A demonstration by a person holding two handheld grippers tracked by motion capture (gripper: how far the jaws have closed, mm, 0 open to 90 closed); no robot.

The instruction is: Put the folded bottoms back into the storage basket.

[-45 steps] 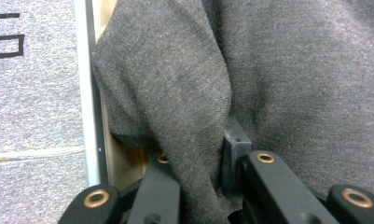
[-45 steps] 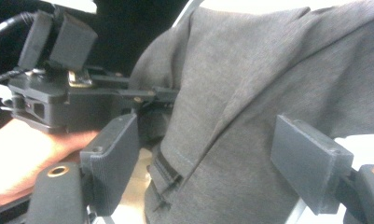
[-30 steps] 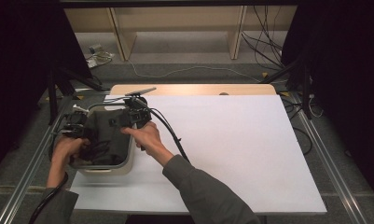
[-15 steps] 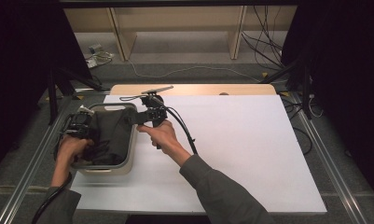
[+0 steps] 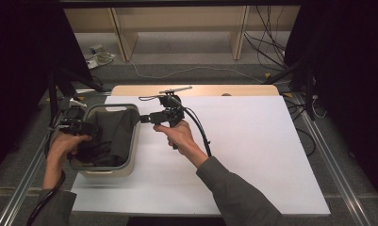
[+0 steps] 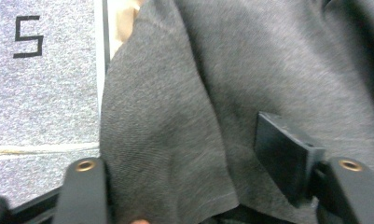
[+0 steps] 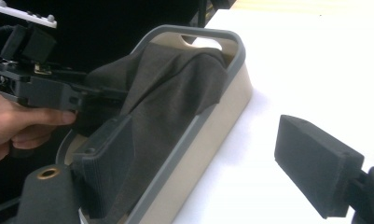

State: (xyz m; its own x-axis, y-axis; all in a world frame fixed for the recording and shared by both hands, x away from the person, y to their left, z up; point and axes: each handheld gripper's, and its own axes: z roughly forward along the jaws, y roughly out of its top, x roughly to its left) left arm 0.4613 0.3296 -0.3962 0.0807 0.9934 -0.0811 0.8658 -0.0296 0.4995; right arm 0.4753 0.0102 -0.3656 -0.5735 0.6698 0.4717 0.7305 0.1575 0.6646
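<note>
My left fingers (image 6: 194, 186) have just spread over the dark grey cloth (image 5: 112, 134) in the beige plastic basket (image 5: 132, 148); my right fingers (image 5: 144, 118), at its two o'clock, stand apart, empty.

My white tabletop (image 5: 252, 155) lies under everything; at twelve o'clock stands a wooden shelf frame (image 5: 177, 28), with loose black cables (image 5: 271, 42) at one o'clock.
</note>
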